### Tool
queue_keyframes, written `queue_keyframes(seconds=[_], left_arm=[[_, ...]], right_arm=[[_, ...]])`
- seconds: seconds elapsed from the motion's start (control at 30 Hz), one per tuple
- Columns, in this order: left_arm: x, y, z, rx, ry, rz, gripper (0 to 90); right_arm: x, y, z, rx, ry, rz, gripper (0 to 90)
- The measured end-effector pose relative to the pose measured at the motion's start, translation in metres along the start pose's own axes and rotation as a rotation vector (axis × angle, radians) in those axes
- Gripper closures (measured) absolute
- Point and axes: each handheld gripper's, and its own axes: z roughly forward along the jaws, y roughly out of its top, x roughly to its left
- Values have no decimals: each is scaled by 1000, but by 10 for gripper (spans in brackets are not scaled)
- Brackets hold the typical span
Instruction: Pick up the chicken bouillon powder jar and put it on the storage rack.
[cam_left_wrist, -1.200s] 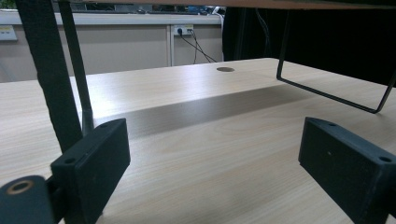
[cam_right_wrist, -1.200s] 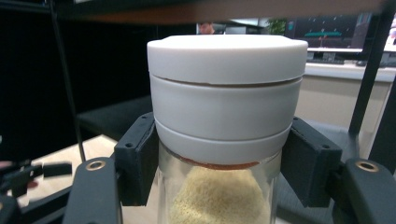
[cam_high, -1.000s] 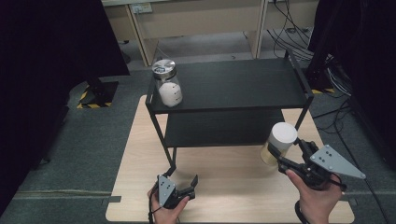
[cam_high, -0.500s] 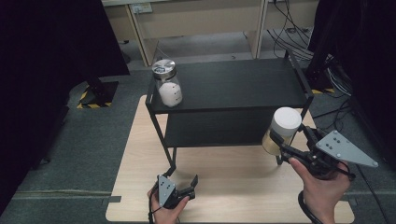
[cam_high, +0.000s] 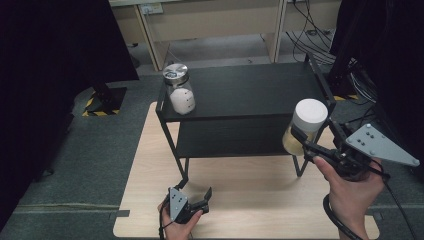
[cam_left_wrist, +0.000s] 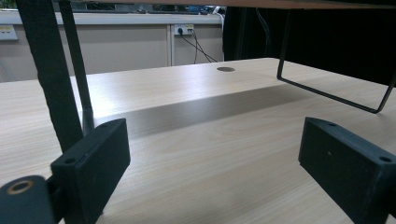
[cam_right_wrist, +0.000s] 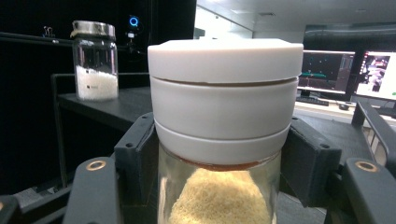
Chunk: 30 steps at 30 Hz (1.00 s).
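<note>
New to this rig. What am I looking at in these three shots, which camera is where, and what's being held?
No robot arm here: a person holds a two-jaw gripper in each hand at a wooden table. The high view looks down from above the person's side. The other two cameras ride on the grippers and look along their black jaws.

A black two-tier shelf stands on the table, with a metal-lidded jar of white powder on its top tier. The right gripper is shut on a white-lidded jar of yellow grains, held in the air beside the shelf. The left gripper is open, empty, low over the table.
</note>
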Motion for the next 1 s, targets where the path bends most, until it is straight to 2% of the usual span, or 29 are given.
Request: queue_keyframes(seconds=[0.67, 1.0], left_arm=[[0, 0, 0, 0, 0, -2, 84], [0, 0, 0, 0, -1, -4, 84]], right_arm=[[-2, 41, 13, -35, 7, -11, 355], [-5, 54, 20, -45, 11, -12, 355]])
